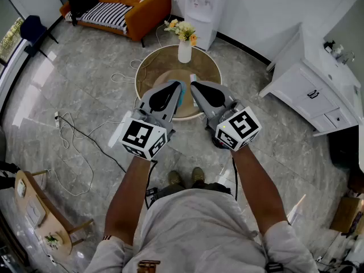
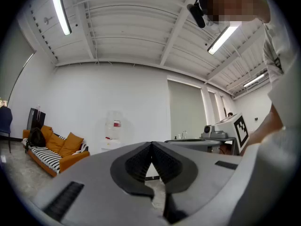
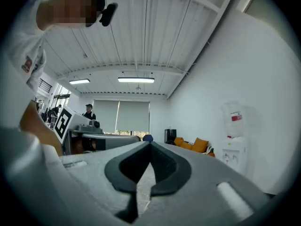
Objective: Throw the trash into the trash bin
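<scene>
Left claw (image 1: 176, 87) and right claw (image 1: 196, 87) both pinched shut and empty over my round worktop (image 1: 211, 67). Teal trash (image 1: 181, 95) beside left tip. Vase (image 1: 185, 51) at far edge holds flowers (image 1: 183, 30).

- A teal thing (image 1: 181, 95) at the round table's (image 1: 151, 61) near side is mostly hidden behind the left gripper (image 1: 177, 85).
- Beyond the table, the sofa (image 1: 131, 4) is cut off by the top edge.

text: none legible | water dispenser (image 3: 231, 142) label: red, too small to read
</scene>
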A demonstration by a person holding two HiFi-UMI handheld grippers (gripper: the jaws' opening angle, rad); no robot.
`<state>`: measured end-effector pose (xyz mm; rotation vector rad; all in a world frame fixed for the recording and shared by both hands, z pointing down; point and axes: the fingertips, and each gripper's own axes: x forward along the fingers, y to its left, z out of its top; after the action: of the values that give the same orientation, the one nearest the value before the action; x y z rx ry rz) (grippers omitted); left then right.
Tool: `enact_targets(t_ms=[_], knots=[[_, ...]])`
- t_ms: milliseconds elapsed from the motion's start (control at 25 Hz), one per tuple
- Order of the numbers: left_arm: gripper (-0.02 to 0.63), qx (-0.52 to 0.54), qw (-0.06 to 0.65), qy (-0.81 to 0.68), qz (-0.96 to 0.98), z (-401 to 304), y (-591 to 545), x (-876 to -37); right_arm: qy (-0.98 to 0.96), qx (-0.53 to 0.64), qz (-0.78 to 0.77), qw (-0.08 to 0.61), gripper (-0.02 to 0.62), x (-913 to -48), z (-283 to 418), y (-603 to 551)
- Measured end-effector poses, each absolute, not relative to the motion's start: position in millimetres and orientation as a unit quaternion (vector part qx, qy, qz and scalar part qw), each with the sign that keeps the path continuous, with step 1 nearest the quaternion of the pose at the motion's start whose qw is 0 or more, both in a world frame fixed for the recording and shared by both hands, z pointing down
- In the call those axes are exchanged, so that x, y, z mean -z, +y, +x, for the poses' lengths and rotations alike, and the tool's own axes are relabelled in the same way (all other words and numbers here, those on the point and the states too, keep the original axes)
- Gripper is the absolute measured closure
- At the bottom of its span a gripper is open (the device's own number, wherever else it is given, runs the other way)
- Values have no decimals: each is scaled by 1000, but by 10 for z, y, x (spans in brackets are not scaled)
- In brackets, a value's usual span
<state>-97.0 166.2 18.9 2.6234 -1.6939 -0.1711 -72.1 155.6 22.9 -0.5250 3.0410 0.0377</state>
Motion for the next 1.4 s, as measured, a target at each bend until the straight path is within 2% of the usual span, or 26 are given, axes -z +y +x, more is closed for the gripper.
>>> enact_targets(t_ms=[360,1400], knots=[[606,55,5,-536,843,-1245,1638,-259,983,-12,-183,29,594,-291,-948,1541],[606,26,25,-561,827,-1757,926,-1342,981,-42,-180,-54,594,-1418,-1411,846]])
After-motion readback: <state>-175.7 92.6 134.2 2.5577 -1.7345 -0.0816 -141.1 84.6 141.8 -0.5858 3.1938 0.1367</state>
